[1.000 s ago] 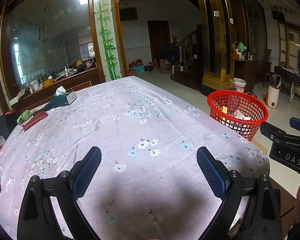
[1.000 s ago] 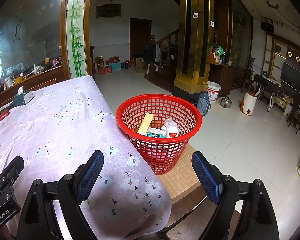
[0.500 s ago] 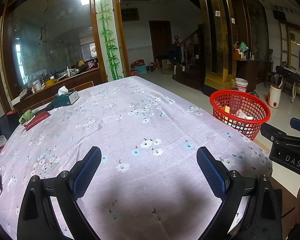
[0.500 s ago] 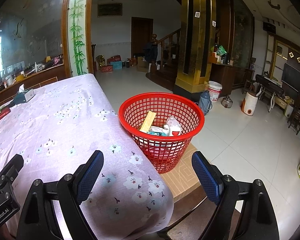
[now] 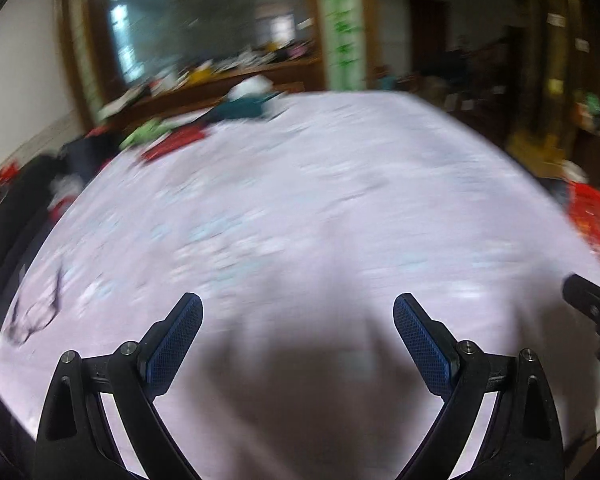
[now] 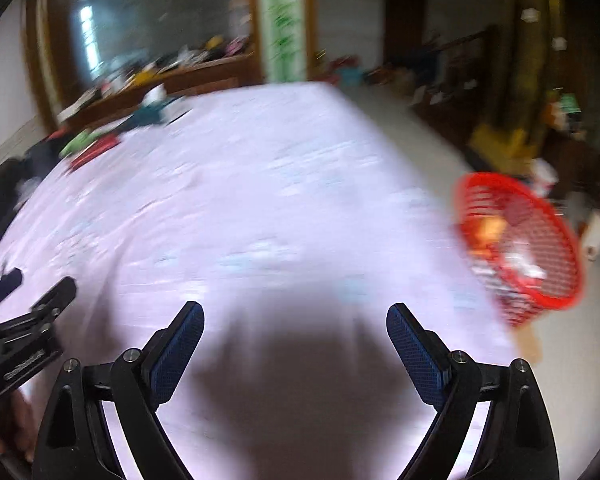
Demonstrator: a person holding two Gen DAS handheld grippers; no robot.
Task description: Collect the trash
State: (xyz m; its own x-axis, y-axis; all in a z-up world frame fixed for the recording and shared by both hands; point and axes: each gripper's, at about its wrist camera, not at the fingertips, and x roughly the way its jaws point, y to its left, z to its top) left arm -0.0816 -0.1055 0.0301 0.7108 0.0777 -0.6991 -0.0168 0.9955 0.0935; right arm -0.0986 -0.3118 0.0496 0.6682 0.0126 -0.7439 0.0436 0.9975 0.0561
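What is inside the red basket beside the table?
The red basket holds some trash: an orange-yellow piece and some white pieces show through the blur. What they are cannot be told, and the mesh wall hides whatever lies deeper.

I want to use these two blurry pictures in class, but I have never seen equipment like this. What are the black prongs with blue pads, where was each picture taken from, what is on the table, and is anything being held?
A person holds a gripping tool in each hand; a camera on each looks out along its two prongs. One picture comes from the left hand-held gripper, the other from the right hand-held gripper. Both are open and hold nothing. Below lies a table with a pale flowered tablecloth. At its far end sit a teal box, something green and something red, too blurred to name. A red basket with trash stands beside the table.
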